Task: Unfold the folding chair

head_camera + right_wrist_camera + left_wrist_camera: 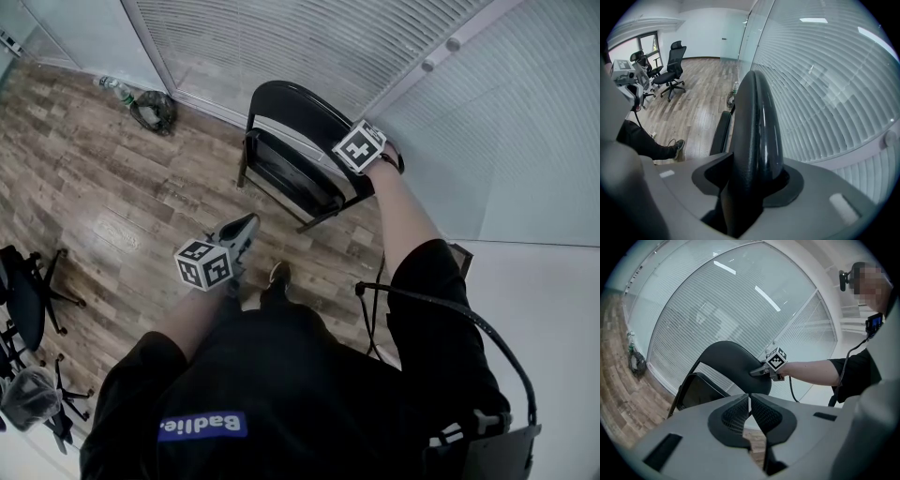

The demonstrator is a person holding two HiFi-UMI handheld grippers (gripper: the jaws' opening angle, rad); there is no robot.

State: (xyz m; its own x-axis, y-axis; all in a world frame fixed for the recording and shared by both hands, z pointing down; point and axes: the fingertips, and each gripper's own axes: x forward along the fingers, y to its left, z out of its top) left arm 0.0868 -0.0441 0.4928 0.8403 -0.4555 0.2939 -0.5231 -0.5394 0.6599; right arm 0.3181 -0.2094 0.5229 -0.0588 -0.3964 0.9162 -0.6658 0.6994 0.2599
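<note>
Clamping the top edge of the black backrest [757, 122], the right gripper [749, 185] has its jaws part-way apart with the curved rim filling the gap between them, both pads pressed against it. That gripper points steeply down at the folding chair [291, 141], its marker cube [359, 147] sitting above the backrest's right shoulder in the head view. The left gripper [750, 406] is fully closed with nothing between its jaws; it is held low in front of the person's left leg, well apart from the chair, and aimed roughly level toward it, so its view shows the chair and the other gripper's arm. The chair stands on the wooden floor [112, 187] just beside a glass wall with blinds [281, 37], its seat panel [701, 391] steeply tilted and close to the back frame. A shoe [279, 274] shows near the chair's front legs. Farther off, a plastic bottle [112, 89] and a dark bag [155, 111] lie at the wall's foot, and office chairs [670, 70] stand across the room.
</note>
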